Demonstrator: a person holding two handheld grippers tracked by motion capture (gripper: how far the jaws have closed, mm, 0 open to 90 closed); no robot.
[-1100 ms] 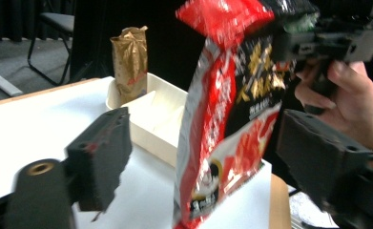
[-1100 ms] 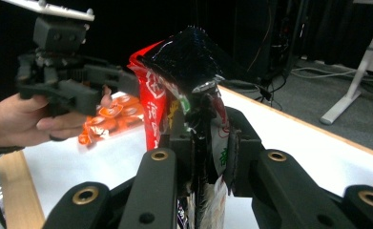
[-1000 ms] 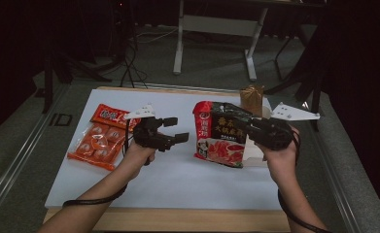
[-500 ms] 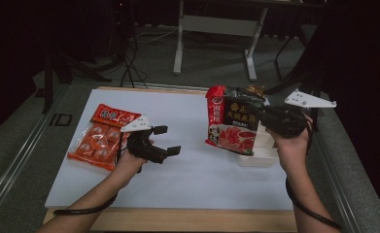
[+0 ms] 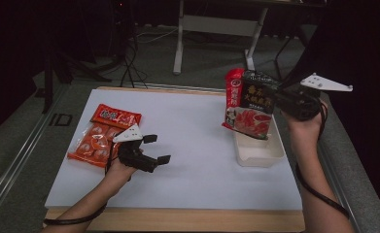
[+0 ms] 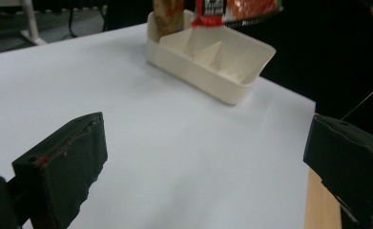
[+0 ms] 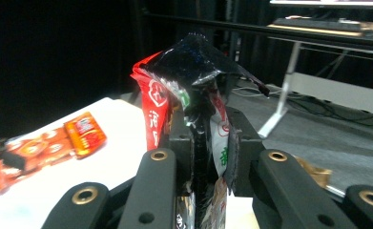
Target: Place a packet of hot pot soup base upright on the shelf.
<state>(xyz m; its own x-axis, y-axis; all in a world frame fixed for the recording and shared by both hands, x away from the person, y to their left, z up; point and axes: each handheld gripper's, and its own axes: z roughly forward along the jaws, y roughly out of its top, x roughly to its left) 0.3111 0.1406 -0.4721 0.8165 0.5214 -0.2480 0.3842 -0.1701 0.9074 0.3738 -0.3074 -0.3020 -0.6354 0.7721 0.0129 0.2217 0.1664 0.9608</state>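
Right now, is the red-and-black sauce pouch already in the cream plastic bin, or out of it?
Out. The red-and-black sauce pouch hangs upright in the right tongs, above the cream plastic bin.

pouch (image 5: 250, 104): red-black, printed | packet (image 5: 101, 137): orange-red | tray (image 5: 258, 152): cream | table (image 5: 197, 145): white

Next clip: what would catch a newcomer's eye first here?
The red and black sauce packet stands out first, held upright over the far end of the cream divided tray at the table's right, pinched in the right tongs. Next comes the orange snack bag lying flat at the left of the white table. Beside it the left tongs hover wide open with nothing between them.
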